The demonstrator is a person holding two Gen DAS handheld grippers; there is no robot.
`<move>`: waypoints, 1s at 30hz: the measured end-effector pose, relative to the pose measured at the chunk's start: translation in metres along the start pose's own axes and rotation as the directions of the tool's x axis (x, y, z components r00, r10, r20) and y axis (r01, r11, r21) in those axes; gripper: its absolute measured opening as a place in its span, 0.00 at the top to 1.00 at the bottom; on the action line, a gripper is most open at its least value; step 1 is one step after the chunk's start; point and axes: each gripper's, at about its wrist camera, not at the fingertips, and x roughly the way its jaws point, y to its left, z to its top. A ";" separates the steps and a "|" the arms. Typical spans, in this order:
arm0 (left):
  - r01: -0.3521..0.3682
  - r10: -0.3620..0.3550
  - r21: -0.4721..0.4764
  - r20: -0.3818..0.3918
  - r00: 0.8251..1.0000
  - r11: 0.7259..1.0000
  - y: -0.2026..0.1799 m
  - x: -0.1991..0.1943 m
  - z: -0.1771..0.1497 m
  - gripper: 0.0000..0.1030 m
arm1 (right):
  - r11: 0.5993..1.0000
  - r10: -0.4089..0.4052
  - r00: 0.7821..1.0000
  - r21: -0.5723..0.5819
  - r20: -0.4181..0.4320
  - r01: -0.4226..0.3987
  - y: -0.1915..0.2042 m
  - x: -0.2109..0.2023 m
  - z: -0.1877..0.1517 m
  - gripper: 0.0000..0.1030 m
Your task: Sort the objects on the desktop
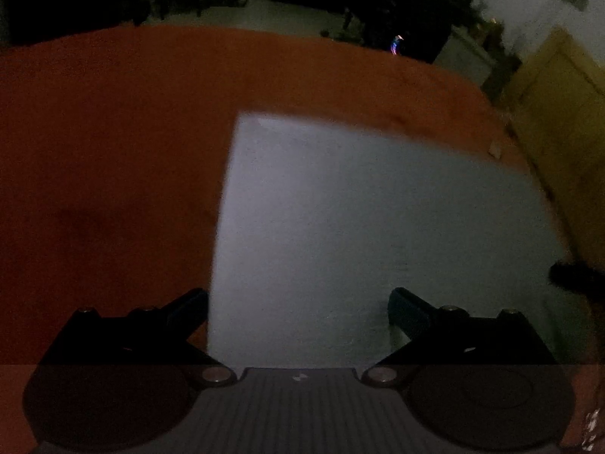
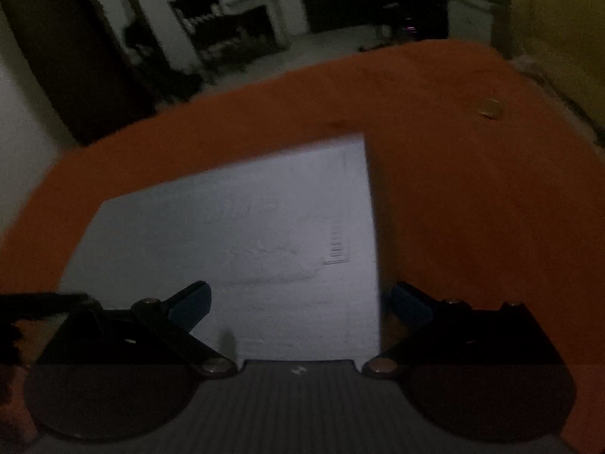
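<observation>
A large pale grey-white flat sheet or board lies on the orange cloth-covered table. In the right wrist view the same flat sheet shows a small barcode near its right edge. My left gripper is open above the sheet's left edge, with nothing between its fingers. My right gripper is open above the sheet's right edge, also holding nothing. The scene is dim and blurred.
A small brownish object rests on the orange cloth at the far right. A yellow surface borders the table on the right. Dark furniture and shelves stand beyond the table's far edge. The other gripper's dark tip shows at the right.
</observation>
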 end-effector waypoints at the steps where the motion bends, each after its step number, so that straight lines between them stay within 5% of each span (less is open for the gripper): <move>1: 0.013 -0.013 -0.029 0.002 1.000 1.000 0.005 0.001 -0.002 0.00 | 1.000 -0.015 1.000 -0.003 0.000 0.015 0.000 0.006 -0.010 0.00; 11: 0.036 -0.039 0.037 0.087 0.995 0.999 0.008 -0.006 -0.022 0.01 | 0.999 -0.041 0.998 -0.009 0.045 0.041 0.015 0.009 -0.056 0.00; 16: 0.039 -0.042 0.034 0.116 0.992 0.999 0.004 -0.028 -0.026 0.01 | 0.999 -0.019 0.998 0.037 0.066 0.017 0.005 0.014 -0.046 0.00; 22: -0.052 0.043 0.070 0.115 0.992 0.996 -0.009 -0.018 -0.041 0.00 | 0.997 -0.055 0.997 0.064 0.048 0.052 0.009 0.022 -0.068 0.00; 30: -0.033 0.032 0.004 0.116 0.993 0.999 -0.001 -0.014 -0.040 0.00 | 0.996 -0.041 0.995 0.087 0.092 0.033 0.008 0.022 -0.075 0.00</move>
